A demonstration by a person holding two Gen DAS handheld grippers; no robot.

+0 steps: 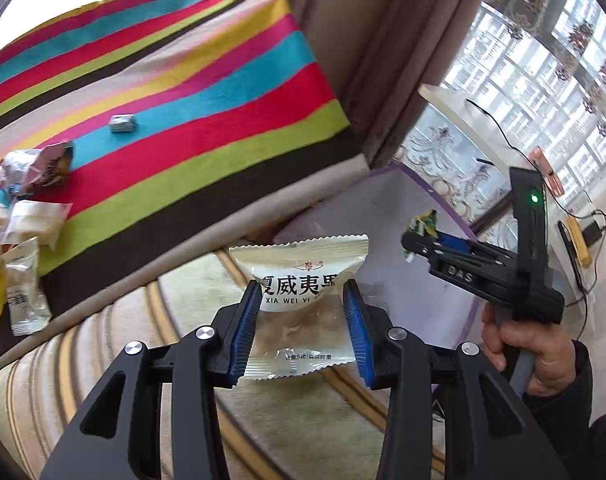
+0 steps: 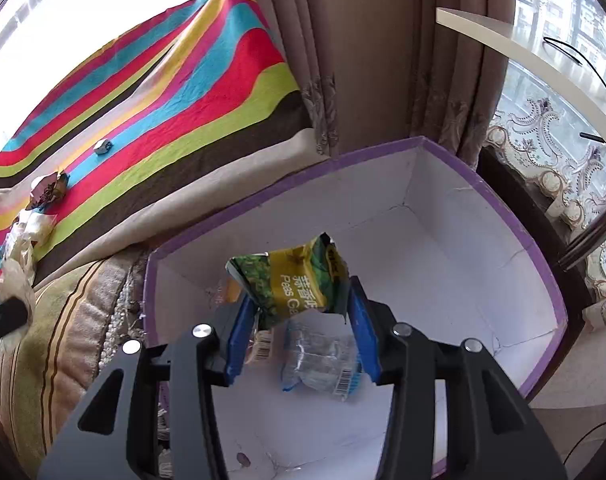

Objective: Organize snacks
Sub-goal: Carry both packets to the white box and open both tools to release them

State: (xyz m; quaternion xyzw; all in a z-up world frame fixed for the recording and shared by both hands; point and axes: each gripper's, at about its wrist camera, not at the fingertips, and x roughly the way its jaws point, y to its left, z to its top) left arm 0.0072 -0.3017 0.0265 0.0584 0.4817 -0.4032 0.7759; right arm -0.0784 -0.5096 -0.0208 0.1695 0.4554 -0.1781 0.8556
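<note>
Over the striped cushion edge, the left claw (image 1: 303,320) pinches a pale snack packet (image 1: 299,280) with printed characters, its blue pads (image 1: 249,320) pressed against both sides of the wrapper; the packet hangs in the air above the cushion, near the purple-rimmed box (image 1: 383,216). Behind it lies the bed with a striped blanket (image 1: 183,92), bearing a small silver sweet (image 1: 122,123) well apart from a heap of other packets (image 1: 27,200) at the left edge. From the left wrist view the right claw (image 1: 419,236) shows at the right, gripped by a hand (image 1: 519,340), with a scrap of green wrapper at its tip. From the right wrist view the right claw (image 2: 303,312) is above the open box (image 2: 535,272), a green and yellow pea packet (image 2: 295,280) between its pads (image 2: 361,320), crumpled and tilted; the right pad touches it, and the left seems to as well, so it reads as pinched. On the white box floor below lie a clear wrapper (image 2: 323,360) with a barcode and another packet (image 2: 263,344) just beside it. A curtain (image 2: 363,60) hangs behind the box.
</note>
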